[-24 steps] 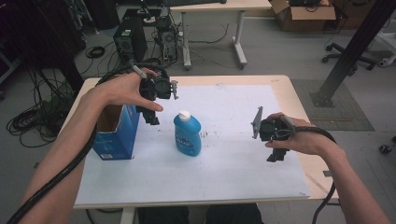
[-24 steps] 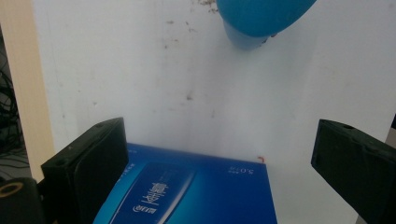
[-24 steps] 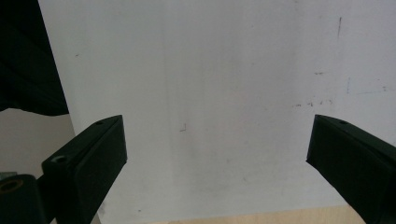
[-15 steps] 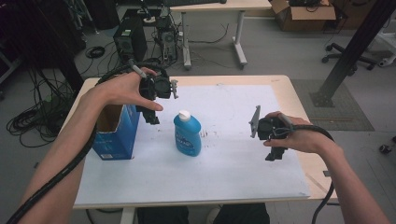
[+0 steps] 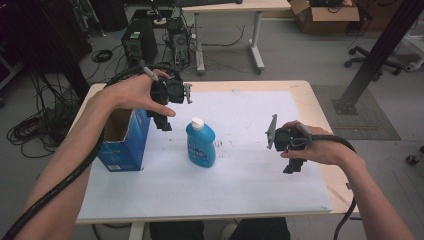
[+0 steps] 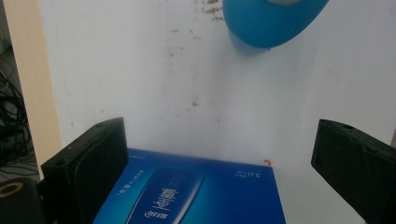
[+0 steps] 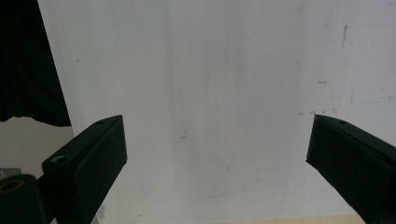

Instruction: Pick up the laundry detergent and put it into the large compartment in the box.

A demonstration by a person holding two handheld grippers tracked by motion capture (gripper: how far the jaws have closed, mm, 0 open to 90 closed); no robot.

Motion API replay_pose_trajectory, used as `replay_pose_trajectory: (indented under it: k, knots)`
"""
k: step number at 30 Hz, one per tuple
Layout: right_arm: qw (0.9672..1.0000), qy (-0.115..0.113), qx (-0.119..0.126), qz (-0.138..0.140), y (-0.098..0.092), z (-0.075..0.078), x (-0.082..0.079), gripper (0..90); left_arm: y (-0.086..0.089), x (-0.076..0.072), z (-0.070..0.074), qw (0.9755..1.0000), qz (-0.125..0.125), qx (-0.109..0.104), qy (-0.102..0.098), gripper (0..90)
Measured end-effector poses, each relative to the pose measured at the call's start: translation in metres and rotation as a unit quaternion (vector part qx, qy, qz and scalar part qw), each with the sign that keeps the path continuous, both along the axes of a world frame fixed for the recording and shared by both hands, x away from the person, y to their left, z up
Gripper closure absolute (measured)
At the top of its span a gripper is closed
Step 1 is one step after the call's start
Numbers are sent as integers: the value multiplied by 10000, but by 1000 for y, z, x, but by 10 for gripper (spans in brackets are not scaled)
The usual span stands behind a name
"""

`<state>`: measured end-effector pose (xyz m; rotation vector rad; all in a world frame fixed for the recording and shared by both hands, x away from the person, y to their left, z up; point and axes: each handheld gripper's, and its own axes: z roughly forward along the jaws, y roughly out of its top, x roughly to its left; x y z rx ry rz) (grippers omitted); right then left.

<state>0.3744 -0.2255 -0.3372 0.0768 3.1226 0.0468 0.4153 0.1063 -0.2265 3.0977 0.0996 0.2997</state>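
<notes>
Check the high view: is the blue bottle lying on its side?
No, the blue bottle stands upright on the table, white cap on top.

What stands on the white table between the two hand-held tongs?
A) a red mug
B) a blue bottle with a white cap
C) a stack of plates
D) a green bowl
B: in the high view a blue bottle with a white cap stands upright on the table, between the left tongs and the right tongs, beside the open blue box.
</notes>
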Motion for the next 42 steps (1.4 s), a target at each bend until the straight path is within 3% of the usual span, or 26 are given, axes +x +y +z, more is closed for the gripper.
replay_pose_trajectory:
  k: [13,19,24,33,38,42]
  knots:
    - [10000,-18,-2,3,-3,1,0,46,-12,1,4,9998,-170,-15,-30,44]
    - [10000,-13,-8,12,-3,0,-1,46,-22,-1,5,9990,-437,-22,11,43]
    - [10000,-6,-2,18,-3,0,-1,46,-32,-4,3,9968,-796,-37,32,43]
    - [10000,2,-3,14,-3,-1,-1,46,-45,-7,-6,9932,-1155,-56,153,47]
    - [10000,23,-8,31,0,-3,-2,46,-57,-11,-19,9891,-1462,44,170,49]
    - [10000,36,-11,37,0,-5,-2,46,-64,-12,-27,9874,-1565,29,217,50]
